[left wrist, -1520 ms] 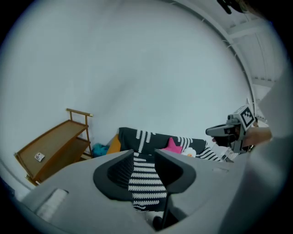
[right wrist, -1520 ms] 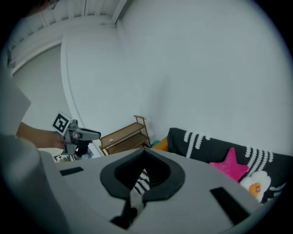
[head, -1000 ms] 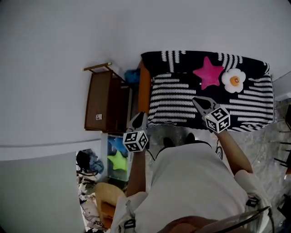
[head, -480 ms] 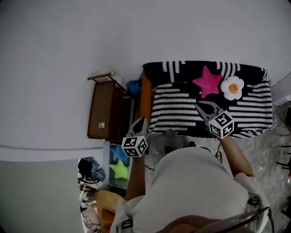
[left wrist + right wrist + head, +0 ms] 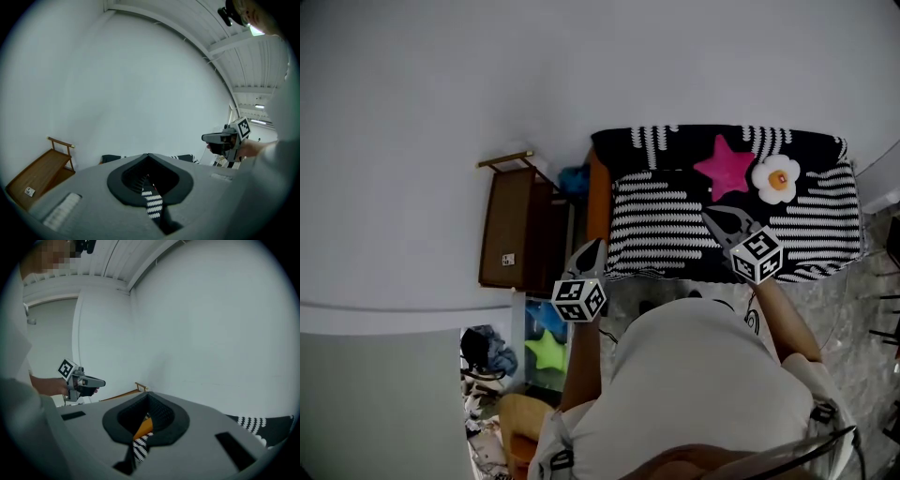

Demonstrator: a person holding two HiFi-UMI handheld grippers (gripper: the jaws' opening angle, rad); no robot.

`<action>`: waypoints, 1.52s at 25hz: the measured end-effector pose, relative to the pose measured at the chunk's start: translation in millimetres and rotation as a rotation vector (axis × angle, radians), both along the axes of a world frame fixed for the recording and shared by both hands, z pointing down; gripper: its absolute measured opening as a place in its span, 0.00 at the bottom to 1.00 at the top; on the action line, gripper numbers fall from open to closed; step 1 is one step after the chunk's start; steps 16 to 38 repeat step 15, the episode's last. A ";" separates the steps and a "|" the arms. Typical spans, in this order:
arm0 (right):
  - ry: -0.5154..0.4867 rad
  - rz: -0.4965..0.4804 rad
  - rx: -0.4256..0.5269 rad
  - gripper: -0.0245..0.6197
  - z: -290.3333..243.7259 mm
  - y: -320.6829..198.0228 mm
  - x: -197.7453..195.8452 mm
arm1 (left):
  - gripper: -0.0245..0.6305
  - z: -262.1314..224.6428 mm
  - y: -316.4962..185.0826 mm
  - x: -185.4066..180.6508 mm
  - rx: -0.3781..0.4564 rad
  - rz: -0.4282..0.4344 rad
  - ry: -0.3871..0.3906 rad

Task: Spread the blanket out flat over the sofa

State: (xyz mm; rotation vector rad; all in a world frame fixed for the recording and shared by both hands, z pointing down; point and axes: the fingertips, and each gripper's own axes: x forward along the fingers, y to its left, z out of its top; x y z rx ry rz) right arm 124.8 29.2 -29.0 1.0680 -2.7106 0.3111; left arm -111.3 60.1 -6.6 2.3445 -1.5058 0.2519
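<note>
A black-and-white striped blanket lies spread over the sofa's seat and back, and the sofa's orange arm shows at its left end. On the blanket rest a pink star cushion and a white flower cushion. My left gripper hangs shut and empty off the sofa's front left corner; its tips meet, with striped blanket seen below them. My right gripper hovers over the seat's front, its tips together and holding nothing.
A brown wooden cabinet stands left of the sofa against the white wall. On the floor at lower left are a green star cushion, dark clutter and a tan stool. Pale marbled floor lies at the right.
Both grippers have risen a little above the sofa's front edge. The blanket and cushions lie as before.
</note>
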 end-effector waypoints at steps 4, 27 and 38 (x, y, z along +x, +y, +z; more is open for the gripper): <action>0.000 0.005 0.006 0.04 -1.9 0.5 1.4 | 0.07 -0.1 0.2 -0.2 0.001 0.003 0.001; -0.003 -0.005 0.005 0.04 0.7 6.6 -2.0 | 0.07 0.2 2.0 -0.5 0.002 0.002 0.007; -0.003 -0.005 0.005 0.04 0.7 6.6 -2.0 | 0.07 0.2 2.0 -0.5 0.002 0.002 0.007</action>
